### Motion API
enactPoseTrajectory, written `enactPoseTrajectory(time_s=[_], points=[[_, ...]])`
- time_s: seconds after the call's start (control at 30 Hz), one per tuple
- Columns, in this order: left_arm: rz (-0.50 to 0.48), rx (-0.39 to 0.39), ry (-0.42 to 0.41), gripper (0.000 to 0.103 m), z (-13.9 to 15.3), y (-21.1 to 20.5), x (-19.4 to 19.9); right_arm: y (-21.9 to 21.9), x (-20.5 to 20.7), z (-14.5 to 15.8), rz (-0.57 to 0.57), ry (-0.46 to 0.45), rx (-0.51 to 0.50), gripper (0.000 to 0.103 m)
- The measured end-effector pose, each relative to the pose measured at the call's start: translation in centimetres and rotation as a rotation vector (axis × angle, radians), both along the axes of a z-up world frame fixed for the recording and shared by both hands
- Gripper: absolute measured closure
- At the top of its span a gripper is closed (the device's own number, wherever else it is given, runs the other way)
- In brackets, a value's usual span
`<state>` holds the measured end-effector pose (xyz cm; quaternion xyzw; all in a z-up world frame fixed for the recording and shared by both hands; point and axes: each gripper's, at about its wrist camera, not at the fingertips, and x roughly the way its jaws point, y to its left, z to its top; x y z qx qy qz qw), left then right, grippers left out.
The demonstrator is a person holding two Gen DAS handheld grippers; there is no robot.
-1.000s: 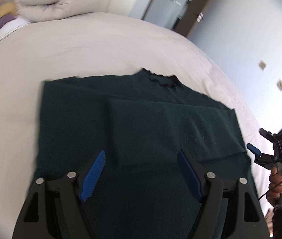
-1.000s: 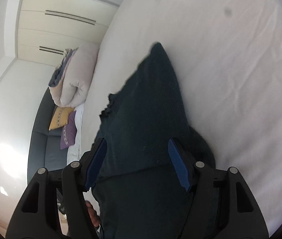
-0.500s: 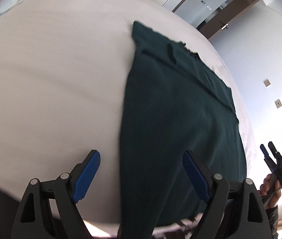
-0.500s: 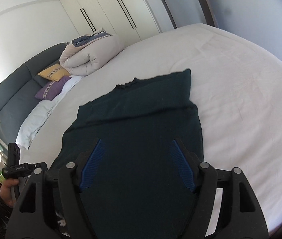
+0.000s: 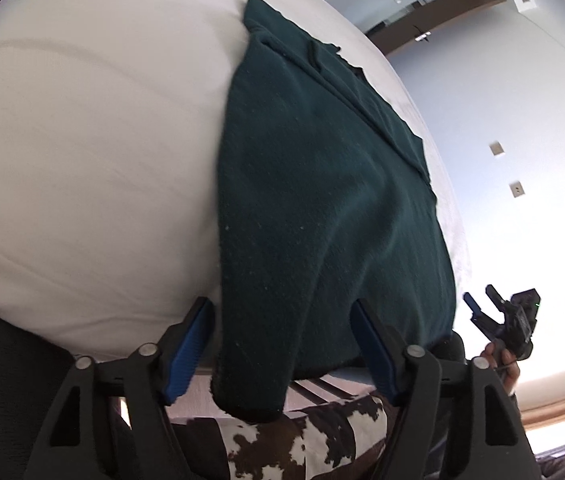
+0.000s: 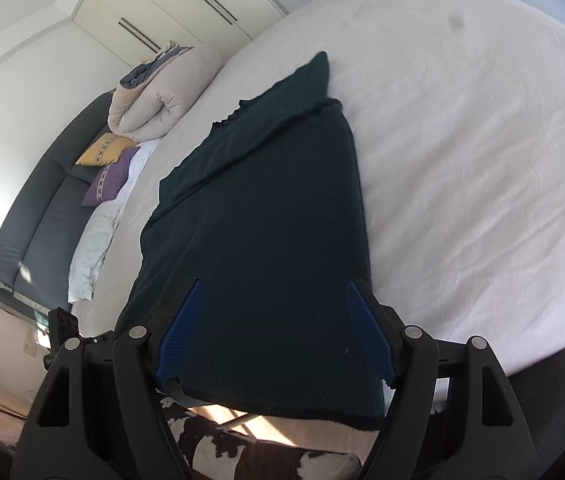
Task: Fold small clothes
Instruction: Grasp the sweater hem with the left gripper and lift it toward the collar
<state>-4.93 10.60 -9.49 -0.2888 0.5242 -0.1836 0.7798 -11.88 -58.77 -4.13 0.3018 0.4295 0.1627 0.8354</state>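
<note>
Both tools, left tool [image 5: 282, 348] and right tool [image 6: 272, 328], are now reaching the hanging hem of the dark green garment [image 5: 322, 200] on the bed [image 5: 82, 140], jaws spread.

There is 1 dark green sweater [image 6: 266, 216], on 1 bed [image 6: 462, 152]. 2 grippers: left gripper [image 5: 282, 356] & right gripper [image 6: 272, 332]. Also 1 rolled duvet [image 6: 158, 96], 2 cushions: yellow cushion [image 6: 104, 150], purple cushion [image 6: 110, 180]. 1 white pillow [image 6: 90, 240].

Dark green garment [image 5: 322, 208], white bedsheet [image 5: 82, 140], brown-and-white cowhide rug [image 5: 306, 444]
</note>
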Motion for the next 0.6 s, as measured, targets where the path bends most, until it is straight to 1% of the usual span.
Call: enactPoseTrajectory(time_s=[0.03,0.07,0.1,0.17,0.2,0.27,0.33,0.37,0.4,0.43,0.47,0.5,0.53,0.57,0.6], points=[[-0.003,-0.018,-0.006,0.038,0.0,0.3,0.1,-0.3,-0.1,-0.3,-0.007,0.008,0.011,0.03],[-0.003,-0.041,-0.019,0.046,0.1,0.5,0.5,-0.6,-0.3,-0.6,-0.015,0.016,0.019,0.03],[0.002,-0.072,-0.035,0.051,0.1,1.1,0.6,-0.8,-0.1,-0.8,-0.016,0.02,0.021,0.03],[0.014,-0.099,-0.045,0.051,0.3,1.9,1.0,-0.7,0.0,-1.0,-0.001,0.025,0.025,0.03],[0.004,-0.108,-0.047,0.052,0.3,2.0,1.1,-0.6,0.2,-1.0,0.008,0.029,0.024,0.03],[-0.055,-0.109,-0.025,0.052,0.2,1.3,1.2,-0.5,0.2,-1.1,0.025,0.04,0.016,0.03],[-0.128,-0.086,-0.012,0.052,0.1,-0.2,0.9,-0.6,0.4,-1.1,0.03,0.051,0.024,0.03],[-0.159,-0.08,-0.006,0.053,0.0,-1.0,0.7,-0.8,0.4,-1.1,0.028,0.059,0.027,0.03],[-0.173,-0.08,-0.005,0.056,-0.1,-1.4,0.5,-0.9,0.4,-1.3,0.027,0.071,0.027,0.03],[-0.181,-0.084,-0.002,0.058,-0.3,-1.8,0.4,-1.1,0.5,-1.4,0.03,0.083,0.024,0.03],[-0.177,-0.088,0.003,0.063,-0.5,-1.9,0.5,-1.2,0.5,-1.6,0.034,0.1,0.016,0.03],[-0.17,-0.09,0.008,0.071,-0.7,-1.8,0.5,-1.3,0.5,-1.8,0.039,0.114,0.009,0.03],[-0.161,-0.091,0.015,0.077,-0.8,-1.6,0.6,-1.3,0.5,-2.0,0.049,0.134,0.002,0.03],[-0.151,-0.087,0.021,0.086,-0.8,-1.4,0.6,-1.4,0.5,-2.2,0.057,0.15,-0.005,0.03],[-0.146,-0.081,0.024,0.09,-0.8,-1.3,0.7,-1.5,0.4,-2.5,0.064,0.163,-0.013,0.03]])
